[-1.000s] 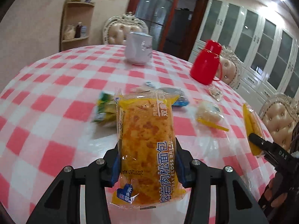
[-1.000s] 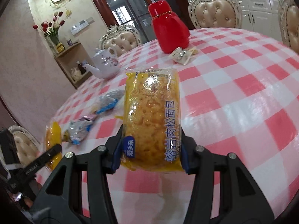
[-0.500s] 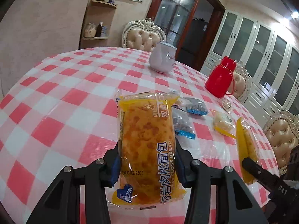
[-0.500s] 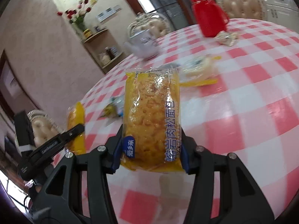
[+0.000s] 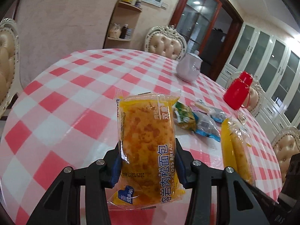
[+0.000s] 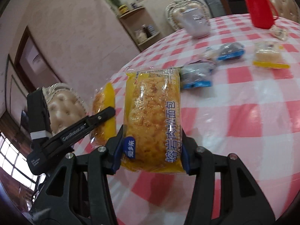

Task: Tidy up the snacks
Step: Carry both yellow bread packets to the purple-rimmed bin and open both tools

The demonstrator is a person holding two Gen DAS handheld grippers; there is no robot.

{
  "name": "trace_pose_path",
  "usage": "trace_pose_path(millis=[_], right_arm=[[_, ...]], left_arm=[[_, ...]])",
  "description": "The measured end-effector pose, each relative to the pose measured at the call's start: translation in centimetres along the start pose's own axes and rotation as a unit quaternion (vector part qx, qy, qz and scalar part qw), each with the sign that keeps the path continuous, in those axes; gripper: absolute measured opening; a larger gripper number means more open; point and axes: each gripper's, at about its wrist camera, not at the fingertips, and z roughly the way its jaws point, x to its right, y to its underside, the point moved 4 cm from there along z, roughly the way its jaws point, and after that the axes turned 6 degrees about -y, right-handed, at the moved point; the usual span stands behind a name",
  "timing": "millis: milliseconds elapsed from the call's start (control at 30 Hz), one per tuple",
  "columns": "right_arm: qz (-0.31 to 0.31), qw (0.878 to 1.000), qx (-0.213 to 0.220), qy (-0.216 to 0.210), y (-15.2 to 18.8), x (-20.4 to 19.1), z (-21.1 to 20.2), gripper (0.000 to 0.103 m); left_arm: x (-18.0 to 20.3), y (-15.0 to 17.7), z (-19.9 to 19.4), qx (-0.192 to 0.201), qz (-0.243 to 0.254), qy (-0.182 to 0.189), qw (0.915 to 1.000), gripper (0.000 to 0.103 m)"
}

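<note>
Left gripper (image 5: 148,161): blue pads pressed on both sides of a yellow bread packet (image 5: 147,140), held upright above the table (image 5: 75,97). Print reads "FLOSS BREAD" beside large blue Chinese characters, a date beginning "2025/12", and a blue heart logo at the lower corner.

Right gripper (image 6: 152,150): jaws likewise closed on a second yellow bread packet (image 6: 152,120) of the same kind, with blue Chinese characters down its side and a blue tab at its lower left; held clear of the cloth.

Each packet shows edge-on in the other camera, just beside the one in front; the left tool's black finger carries small white lettering, too blurred to read.

Loose snacks on the pink-and-white checked cloth, near one another:
- green packet (image 5: 184,117), print unreadable
- two clear packets with blue ends (image 6: 196,74), (image 6: 231,51)
- pale cake in a clear wrapper with a yellow strip (image 6: 268,55)
- small crumpled wrapper (image 6: 279,32) next to a red flask (image 6: 259,5)

White teapot (image 6: 196,23) stands farther back. Tufted chairs (image 5: 166,44) ring the table; a wall shelf (image 5: 127,18) holds jars.
</note>
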Motion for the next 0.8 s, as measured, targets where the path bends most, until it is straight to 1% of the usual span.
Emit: trace_pose_path(millis=[200, 300, 500, 667, 800], right_arm=[[-0.019, 0.999, -0.027, -0.025, 1.1, -2.4, 2.2, 0.054], [-0.034, 0.998, -0.041, -0.04, 1.7, -3.7, 3.1, 0.054], [-0.066, 0.992, -0.075, -0.074, 3.4, -6.8, 4.7, 0.054], [-0.103, 0.983, -0.107, -0.103, 5.2, -10.3, 6.5, 0.054], [-0.138, 0.972, -0.139, -0.128, 7.3, -13.9, 8.2, 0.054]], left_arm=[[-3.3, -0.6, -3.1, 0.022, -0.006, -0.015, 0.9996, 0.049], [-5.9, -0.5, -5.2, 0.03, -0.006, -0.035, 0.9989, 0.049], [-12.8, 0.5, -9.1, 0.038, -0.029, -0.085, 0.9953, 0.049], [-18.5, 1.4, -12.0, 0.039, -0.062, -0.128, 0.9891, 0.049], [-22.8, 1.7, -13.6, 0.04, -0.083, -0.177, 0.9799, 0.049]])
